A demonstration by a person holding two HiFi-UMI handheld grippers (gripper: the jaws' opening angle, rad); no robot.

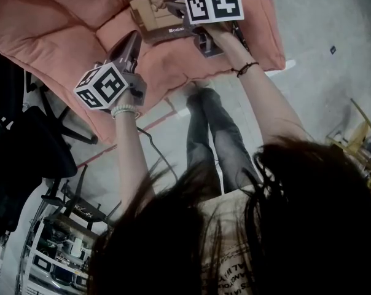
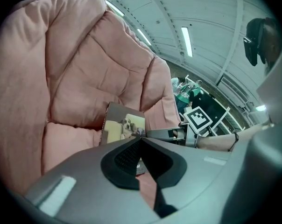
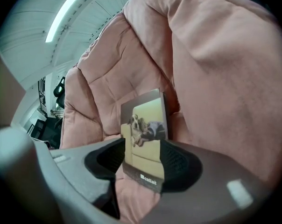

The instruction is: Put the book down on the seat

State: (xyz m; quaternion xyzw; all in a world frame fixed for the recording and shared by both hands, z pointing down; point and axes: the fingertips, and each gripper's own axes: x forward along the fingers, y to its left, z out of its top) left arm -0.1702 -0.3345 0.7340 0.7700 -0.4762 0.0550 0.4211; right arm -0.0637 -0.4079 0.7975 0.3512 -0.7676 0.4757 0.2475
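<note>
Book [image 3: 145, 139], dog photo on the cover, sits on the pink seat [image 1: 167, 63] towards the back cushion. Whether it lies flat or leans on that cushion, the views do not settle. Right hand-held gripper [image 3: 143, 157]: jaws wide apart, lower end of the book between them, and neither pad appears to press on it. Judged to be resting on the cushion under its own weight. Left hand-held gripper [image 2: 142, 141]: jaws together, nothing between, held apart from the book over the front of the seat. Handling estimate: thin and light, with a cover that looks glossy and so probably slick against the pads. Likely stiff enough across its width to be pinched edge to edge, though it may bow if squeezed hard. Best hold is across the lower edge, near the printed strip. The soft padding gives, so a propped book may tip or slide.
</note>
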